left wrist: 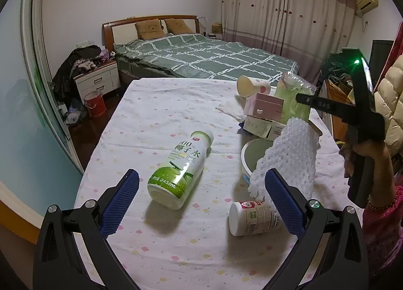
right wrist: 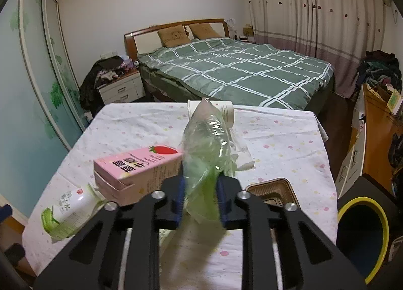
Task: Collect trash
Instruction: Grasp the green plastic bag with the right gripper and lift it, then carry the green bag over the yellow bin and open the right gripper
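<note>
My left gripper is open and low over the cloth-covered table. A green-and-white coconut water bottle lies on its side just ahead between the blue pads, untouched. A small white jar lies by the right pad, and white foam netting drapes behind it over a white tub. My right gripper is shut on a crumpled clear-green plastic bag, held above the table. In the left wrist view that bag hangs at the far right.
A pink strawberry milk carton rests on other boxes, with a tipped paper cup and a tissue beyond. A brown plastic tray sits right of my right gripper. A yellow-rimmed bin stands off the table's right edge.
</note>
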`<action>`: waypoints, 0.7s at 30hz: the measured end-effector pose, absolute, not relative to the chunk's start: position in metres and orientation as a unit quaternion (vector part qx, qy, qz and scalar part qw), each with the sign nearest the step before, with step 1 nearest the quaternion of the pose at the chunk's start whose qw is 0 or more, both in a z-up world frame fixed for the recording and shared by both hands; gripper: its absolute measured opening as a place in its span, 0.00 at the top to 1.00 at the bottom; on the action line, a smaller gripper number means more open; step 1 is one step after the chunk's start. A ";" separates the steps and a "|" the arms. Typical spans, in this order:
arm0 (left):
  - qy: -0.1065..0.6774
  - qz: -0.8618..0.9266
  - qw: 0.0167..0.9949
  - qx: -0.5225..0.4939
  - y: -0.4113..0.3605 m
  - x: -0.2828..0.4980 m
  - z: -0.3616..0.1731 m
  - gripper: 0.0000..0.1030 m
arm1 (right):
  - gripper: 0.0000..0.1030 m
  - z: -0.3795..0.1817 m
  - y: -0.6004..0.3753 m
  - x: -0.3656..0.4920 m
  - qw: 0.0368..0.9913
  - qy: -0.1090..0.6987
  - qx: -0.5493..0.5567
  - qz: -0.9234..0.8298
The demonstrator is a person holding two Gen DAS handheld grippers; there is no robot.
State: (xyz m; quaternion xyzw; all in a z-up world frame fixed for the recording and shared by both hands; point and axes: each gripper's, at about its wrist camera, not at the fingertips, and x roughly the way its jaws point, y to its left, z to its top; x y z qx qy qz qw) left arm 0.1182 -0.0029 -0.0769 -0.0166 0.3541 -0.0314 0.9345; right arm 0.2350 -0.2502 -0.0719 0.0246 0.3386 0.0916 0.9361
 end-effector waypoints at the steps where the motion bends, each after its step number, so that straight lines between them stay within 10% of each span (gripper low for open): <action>1: 0.355 -0.032 0.934 -0.018 -0.003 0.118 -0.077 0.04 | 0.84 -0.069 -0.251 0.233 0.937 0.334 0.027 0.093; 21: 0.354 -0.066 0.933 -0.018 -0.029 0.119 -0.081 0.04 | 0.85 -0.021 -0.412 0.123 0.960 0.257 0.092 -0.060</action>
